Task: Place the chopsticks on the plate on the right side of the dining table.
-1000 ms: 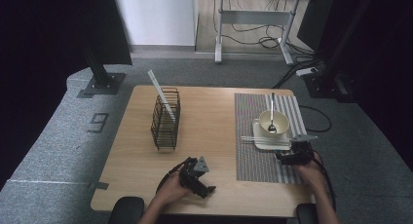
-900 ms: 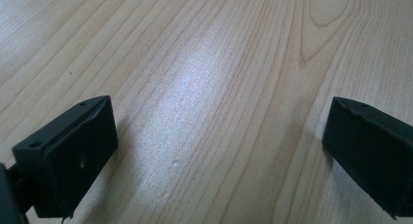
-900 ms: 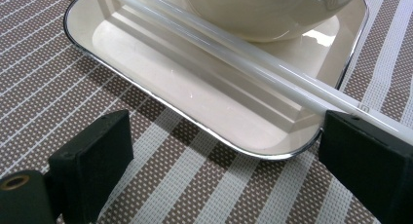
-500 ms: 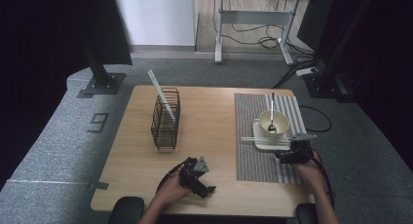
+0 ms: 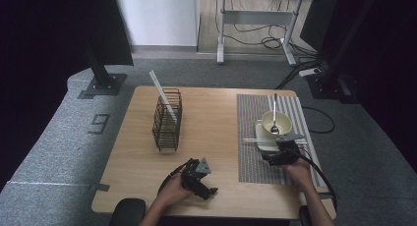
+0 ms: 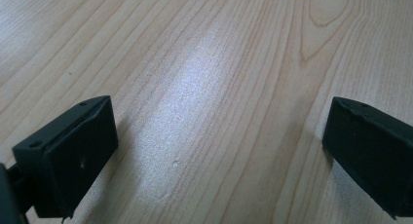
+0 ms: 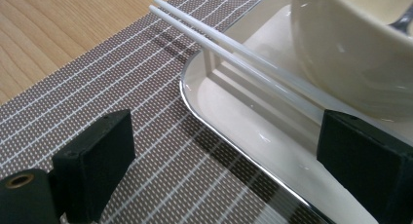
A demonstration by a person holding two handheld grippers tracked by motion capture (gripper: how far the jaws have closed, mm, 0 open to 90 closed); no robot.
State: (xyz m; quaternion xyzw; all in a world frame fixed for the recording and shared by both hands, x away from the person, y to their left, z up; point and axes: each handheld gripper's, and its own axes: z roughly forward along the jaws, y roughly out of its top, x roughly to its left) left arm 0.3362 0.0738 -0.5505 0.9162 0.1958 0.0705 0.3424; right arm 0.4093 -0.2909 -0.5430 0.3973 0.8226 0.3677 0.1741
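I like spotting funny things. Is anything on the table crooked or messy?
Nothing is spilled or broken. The only odd bit: the white chopsticks lie across the plate with their tips sticking out over the striped mat, and a white stick leans tilted in the wire rack.

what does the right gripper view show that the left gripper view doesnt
Right gripper view: a brown striped woven placemat, a shallow cream rectangular plate, a pair of white chopsticks lying across the plate's rim, and a cream ceramic bowl on the plate, with the right gripper open at the plate's rim.
Left gripper view: the left gripper open over bare wood.
Both: the light wooden table and two black jaws set wide apart.
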